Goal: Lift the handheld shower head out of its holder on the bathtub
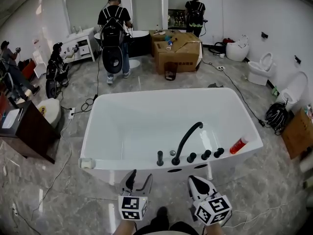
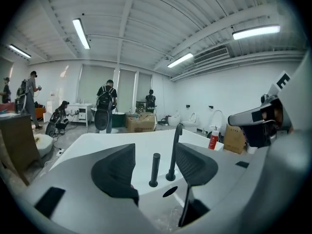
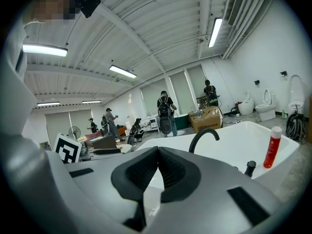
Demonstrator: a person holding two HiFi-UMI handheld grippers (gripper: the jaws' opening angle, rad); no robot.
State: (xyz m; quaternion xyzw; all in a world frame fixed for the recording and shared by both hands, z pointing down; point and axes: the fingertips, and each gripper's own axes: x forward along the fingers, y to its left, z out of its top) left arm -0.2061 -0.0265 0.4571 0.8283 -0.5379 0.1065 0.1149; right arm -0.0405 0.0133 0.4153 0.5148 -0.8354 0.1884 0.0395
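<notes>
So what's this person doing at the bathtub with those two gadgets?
A person stands at the near rim of a white bathtub with tongs in each hand. The left tongs are open and empty, pointed at the black shower head, which stands upright on that rim beside the curved spout. The right tongs are shut and empty. Neither touches anything, so the shower head is not yet lifted.

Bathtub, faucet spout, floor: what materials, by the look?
Bathtub: glossy white, likely acrylic or enamel, going by the smooth sheen. Faucet spout: matte black, probably coated metal; no glare. Floor: polished grey stone or stone-look tile; veining and reflections.
</notes>
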